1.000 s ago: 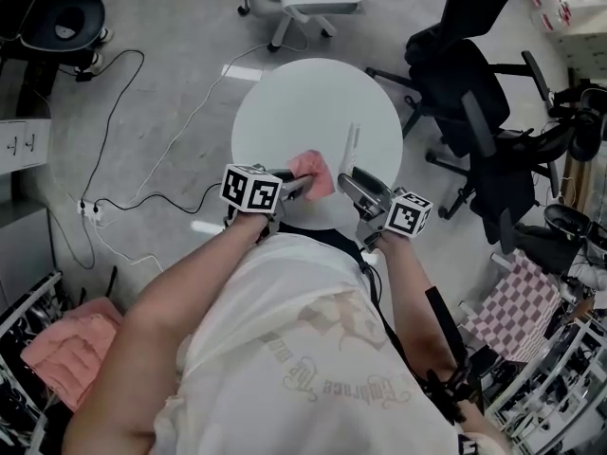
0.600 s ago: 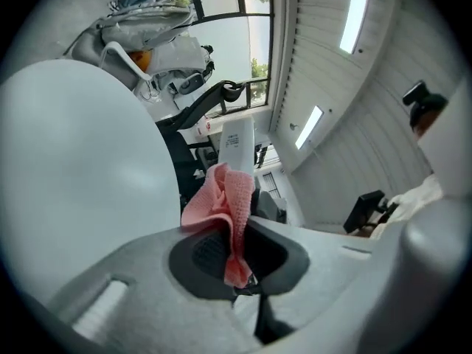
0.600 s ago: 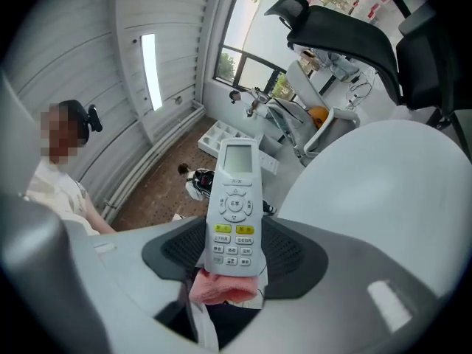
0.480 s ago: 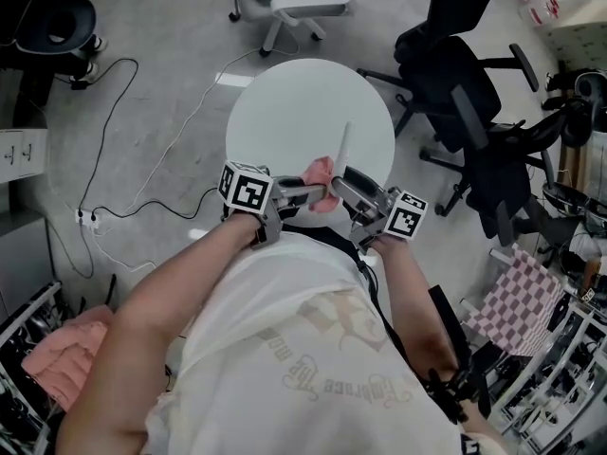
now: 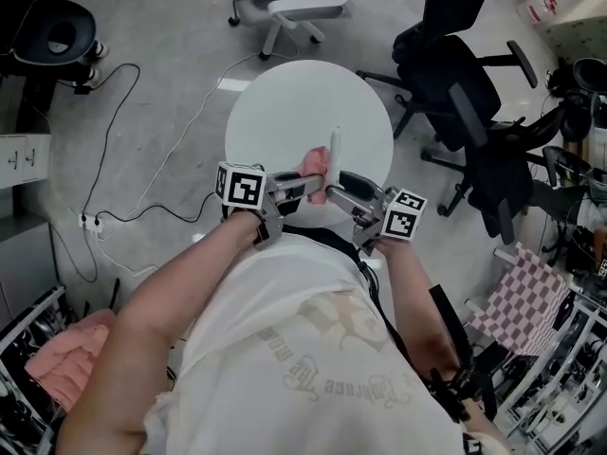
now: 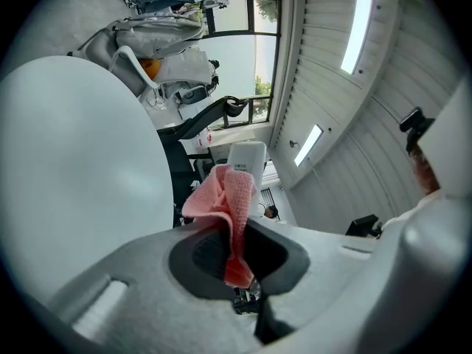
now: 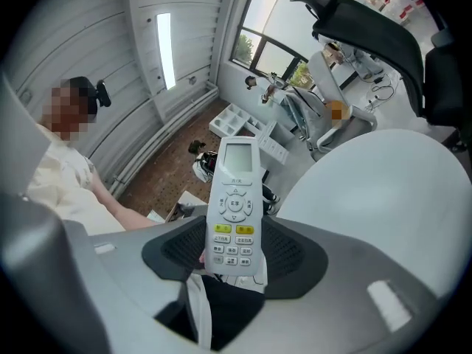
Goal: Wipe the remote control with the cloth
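Observation:
My right gripper is shut on the lower end of a white remote control, which stands upright above the round table with its screen and buttons facing the right gripper view. From the head view the remote shows edge-on as a thin white bar. My left gripper is shut on a pink cloth, bunched between its jaws. The cloth lies against the left side of the remote. In the left gripper view the remote's top shows just behind the cloth.
A round white table lies under both grippers. Black office chairs stand to the right, a white chair base beyond the table. Cables run over the grey floor at left. Pink fabric lies at lower left.
The remote has been lifted off the table and turned upright in my right gripper. My left gripper has brought the cloth in against it.

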Action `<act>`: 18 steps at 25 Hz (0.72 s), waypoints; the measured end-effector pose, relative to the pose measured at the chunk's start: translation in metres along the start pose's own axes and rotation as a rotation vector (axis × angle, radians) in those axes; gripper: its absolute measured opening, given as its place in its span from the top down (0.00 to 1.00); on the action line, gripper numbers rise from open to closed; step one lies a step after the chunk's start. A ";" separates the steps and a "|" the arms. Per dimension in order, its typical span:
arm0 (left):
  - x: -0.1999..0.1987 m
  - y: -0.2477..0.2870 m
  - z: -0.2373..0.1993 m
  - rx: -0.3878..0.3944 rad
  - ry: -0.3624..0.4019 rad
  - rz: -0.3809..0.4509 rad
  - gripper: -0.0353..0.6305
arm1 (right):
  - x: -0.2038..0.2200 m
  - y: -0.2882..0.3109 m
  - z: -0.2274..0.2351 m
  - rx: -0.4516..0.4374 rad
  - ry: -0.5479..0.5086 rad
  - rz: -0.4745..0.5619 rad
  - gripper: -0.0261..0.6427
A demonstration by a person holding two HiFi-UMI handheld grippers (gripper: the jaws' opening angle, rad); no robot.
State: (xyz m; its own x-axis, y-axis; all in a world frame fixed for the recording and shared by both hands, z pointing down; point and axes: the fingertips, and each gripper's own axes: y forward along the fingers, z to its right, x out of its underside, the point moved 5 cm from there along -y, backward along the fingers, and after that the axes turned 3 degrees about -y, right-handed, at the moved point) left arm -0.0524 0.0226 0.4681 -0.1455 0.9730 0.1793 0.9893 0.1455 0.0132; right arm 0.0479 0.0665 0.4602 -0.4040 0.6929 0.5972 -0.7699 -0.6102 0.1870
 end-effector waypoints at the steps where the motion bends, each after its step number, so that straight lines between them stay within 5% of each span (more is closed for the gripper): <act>1: -0.003 0.000 0.000 0.001 0.000 0.005 0.91 | 0.002 0.000 -0.001 -0.001 -0.003 -0.008 0.59; 14: -0.061 -0.006 0.006 0.014 0.031 0.086 0.91 | 0.030 -0.002 -0.002 0.003 -0.071 -0.140 0.60; 18: -0.064 -0.006 0.008 0.062 -0.040 0.108 0.91 | 0.031 -0.001 0.004 0.028 -0.072 -0.147 0.60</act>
State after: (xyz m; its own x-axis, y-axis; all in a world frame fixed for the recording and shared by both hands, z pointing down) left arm -0.0491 -0.0394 0.4483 -0.0399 0.9898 0.1365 0.9966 0.0492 -0.0654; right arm 0.0383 0.0867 0.4815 -0.2506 0.7469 0.6159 -0.8036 -0.5152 0.2979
